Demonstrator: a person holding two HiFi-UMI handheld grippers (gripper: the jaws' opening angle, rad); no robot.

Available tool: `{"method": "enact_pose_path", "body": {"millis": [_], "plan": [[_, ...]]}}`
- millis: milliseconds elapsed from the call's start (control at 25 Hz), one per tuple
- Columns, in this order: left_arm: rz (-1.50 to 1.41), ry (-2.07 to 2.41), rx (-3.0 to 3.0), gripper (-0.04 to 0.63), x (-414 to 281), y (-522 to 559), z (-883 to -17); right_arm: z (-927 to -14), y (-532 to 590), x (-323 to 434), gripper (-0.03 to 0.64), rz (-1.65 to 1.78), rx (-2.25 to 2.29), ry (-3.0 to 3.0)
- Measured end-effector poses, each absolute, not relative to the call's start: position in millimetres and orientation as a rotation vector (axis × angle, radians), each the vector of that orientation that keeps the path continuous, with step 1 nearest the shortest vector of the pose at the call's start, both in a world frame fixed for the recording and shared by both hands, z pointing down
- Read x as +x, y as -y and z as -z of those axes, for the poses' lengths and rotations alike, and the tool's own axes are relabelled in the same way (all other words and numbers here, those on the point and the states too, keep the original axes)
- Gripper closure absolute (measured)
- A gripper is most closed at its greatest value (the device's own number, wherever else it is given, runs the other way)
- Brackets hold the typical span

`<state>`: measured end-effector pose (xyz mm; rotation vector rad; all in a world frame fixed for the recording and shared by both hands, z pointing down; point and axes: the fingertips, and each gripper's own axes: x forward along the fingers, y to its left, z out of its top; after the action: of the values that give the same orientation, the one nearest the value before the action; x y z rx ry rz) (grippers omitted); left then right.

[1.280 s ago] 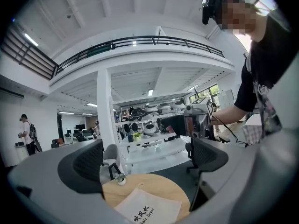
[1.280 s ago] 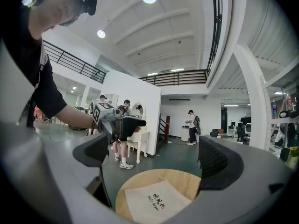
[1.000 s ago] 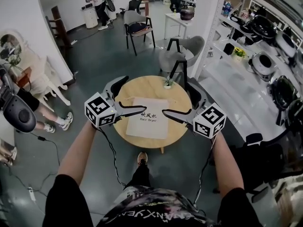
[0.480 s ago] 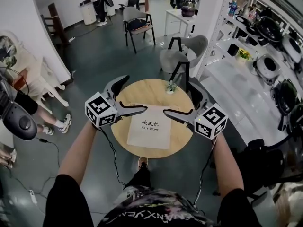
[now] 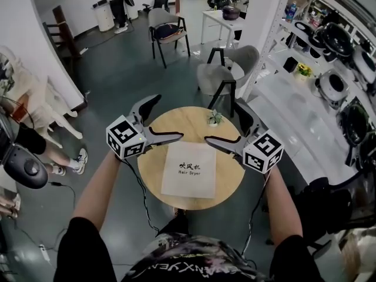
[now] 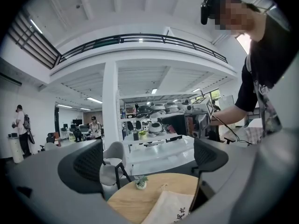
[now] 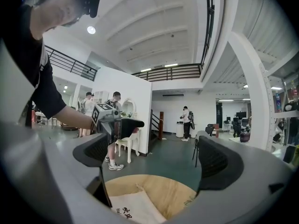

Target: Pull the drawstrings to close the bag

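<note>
A flat white drawstring bag (image 5: pixel 189 169) printed "Hair Dryer" lies on a round wooden table (image 5: pixel 154 157), its mouth end toward a small potted plant (image 5: pixel 213 118). A short cord end shows at that edge (image 7: pixel 140 187). My left gripper (image 5: pixel 170 116) hangs open above the table's left side with nothing in it. Facing it, my right gripper (image 5: pixel 221 121) is open above the right side, also empty. In the left gripper view the open gripper (image 6: pixel 149 160) frames the bag (image 6: pixel 170 209) and the plant (image 6: pixel 140 182). From the right gripper (image 7: pixel 154 160) I see the bag (image 7: pixel 135 209) below.
Grey chairs (image 5: pixel 226 69) stand just beyond the table. Shelves with appliances (image 5: pixel 329 57) run along the right. A person's legs (image 5: pixel 53 151) are at the left, and cables trail on the floor (image 5: pixel 141 198). Other people stand far back (image 5: pixel 114 2).
The table and bag have slid lower in the head view and the table shows whole. Both grippers keep the same open pose above it.
</note>
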<state>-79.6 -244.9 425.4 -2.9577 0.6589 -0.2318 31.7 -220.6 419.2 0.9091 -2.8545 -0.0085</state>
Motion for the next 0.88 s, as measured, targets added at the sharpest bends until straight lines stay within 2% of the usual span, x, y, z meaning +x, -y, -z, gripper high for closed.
{"method": "enact_pose_path", "body": {"millis": [880], "plan": [[0.203, -0.554, -3.032, 0.008, -109, 359, -441, -425, 327, -4, 0.031, -0.051, 0.999, 2.786]]}}
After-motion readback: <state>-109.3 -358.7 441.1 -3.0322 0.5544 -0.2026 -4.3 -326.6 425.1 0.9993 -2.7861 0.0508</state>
